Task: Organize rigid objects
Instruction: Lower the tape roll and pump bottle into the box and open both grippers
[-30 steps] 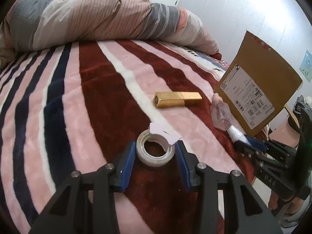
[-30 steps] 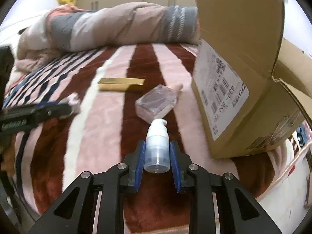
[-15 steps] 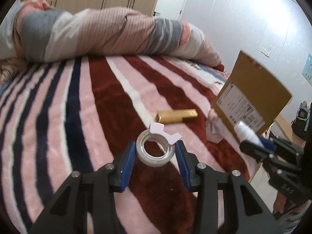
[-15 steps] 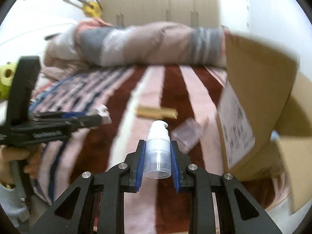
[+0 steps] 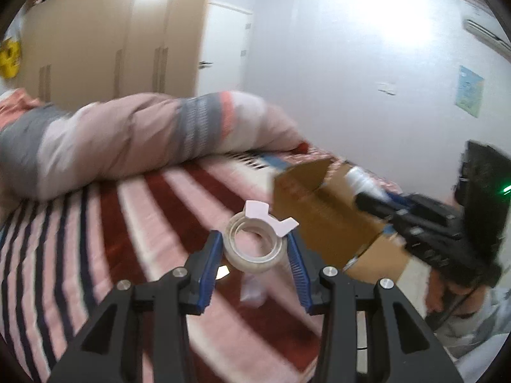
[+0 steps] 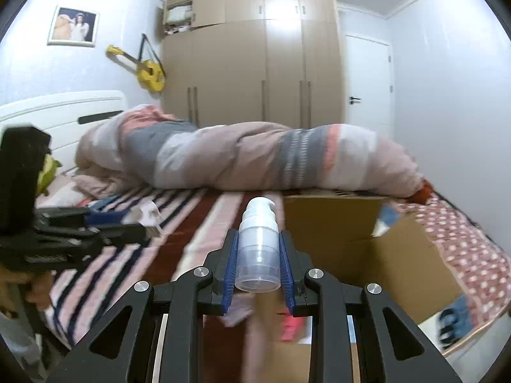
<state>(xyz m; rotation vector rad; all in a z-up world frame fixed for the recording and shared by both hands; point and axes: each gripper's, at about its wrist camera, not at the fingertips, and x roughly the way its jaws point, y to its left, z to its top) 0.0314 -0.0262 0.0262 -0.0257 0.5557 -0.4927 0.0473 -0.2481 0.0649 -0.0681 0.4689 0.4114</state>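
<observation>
Both grippers loaded and raised above the striped bed, the cardboard box between them and the far wall.

The left gripper (image 5: 254,252) clamps a roll of clear tape (image 5: 252,244); just to its right the cardboard box (image 5: 322,210) stands open with a flap up. The right gripper (image 6: 258,260) pinches a white pump bottle (image 6: 259,242), the box (image 6: 383,249) just to its right. A rolled duvet (image 6: 255,159) lies across the blanket (image 5: 134,223) behind.
</observation>
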